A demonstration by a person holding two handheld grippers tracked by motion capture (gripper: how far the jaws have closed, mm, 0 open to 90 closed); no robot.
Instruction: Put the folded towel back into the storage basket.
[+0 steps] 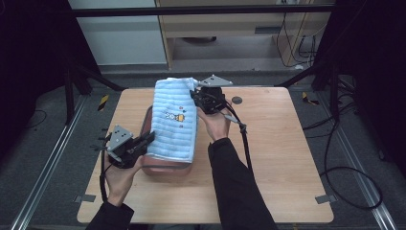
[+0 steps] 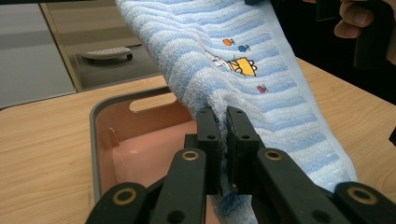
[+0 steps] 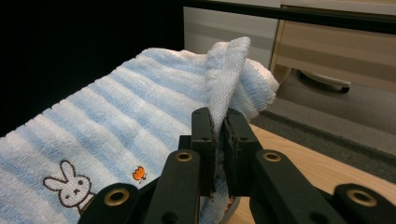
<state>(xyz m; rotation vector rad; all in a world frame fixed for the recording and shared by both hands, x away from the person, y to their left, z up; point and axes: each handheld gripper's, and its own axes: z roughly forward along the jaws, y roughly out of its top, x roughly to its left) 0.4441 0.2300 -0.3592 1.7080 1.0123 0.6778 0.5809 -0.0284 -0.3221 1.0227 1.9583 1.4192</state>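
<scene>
1. High view: the blue striped towel (image 1: pixel 173 122) hangs stretched over the pink tub (image 1: pixel 165 165) on the table (image 1: pixel 282 158), left gripper (image 1: pixel 149 138) at its near edge, right gripper (image 1: pixel 197 98) at the far corner — keep it taut and level while lowering.
2. Left gripper view: jaws pinch the towel's edge above the tub; hold firm.
3. Right gripper view: jaws clamp the folded corner — don't let it slip.

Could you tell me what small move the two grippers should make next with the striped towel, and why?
Probably lower both grippers together. The left gripper and right gripper are each shut on an edge of the blue-and-white striped terry towel, which hangs stretched between them above the pink plastic basin with a grey rim on the wooden table. Lowering evenly should lay it into the basin.
</scene>
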